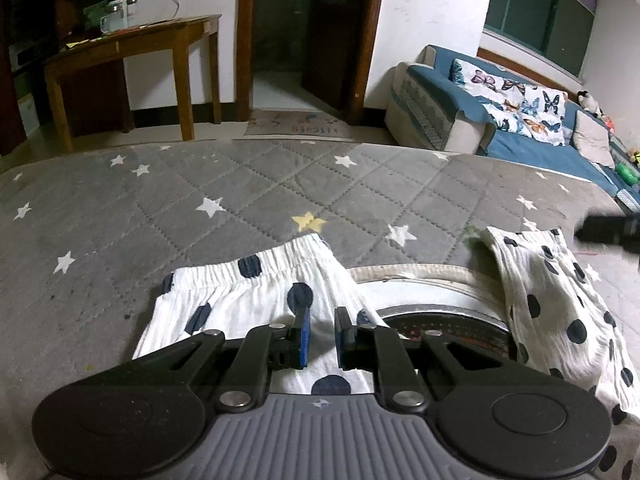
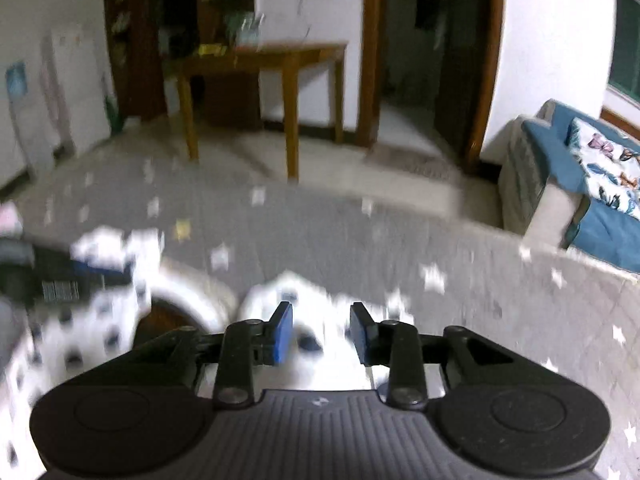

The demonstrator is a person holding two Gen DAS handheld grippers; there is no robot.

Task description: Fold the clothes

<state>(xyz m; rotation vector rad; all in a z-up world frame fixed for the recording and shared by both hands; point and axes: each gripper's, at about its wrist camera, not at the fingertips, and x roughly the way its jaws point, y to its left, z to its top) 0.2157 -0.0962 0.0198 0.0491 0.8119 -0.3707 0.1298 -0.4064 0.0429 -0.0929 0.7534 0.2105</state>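
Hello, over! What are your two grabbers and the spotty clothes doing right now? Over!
Left gripper open, above spotty garment. Right gripper open, view blurred. Garment draped over round object on star-print mat.

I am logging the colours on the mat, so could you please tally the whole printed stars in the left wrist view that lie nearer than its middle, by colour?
White stars: 3, such as this white star
Yellow stars: 1, the yellow star just beyond the polka-dot shorts
Total: 4
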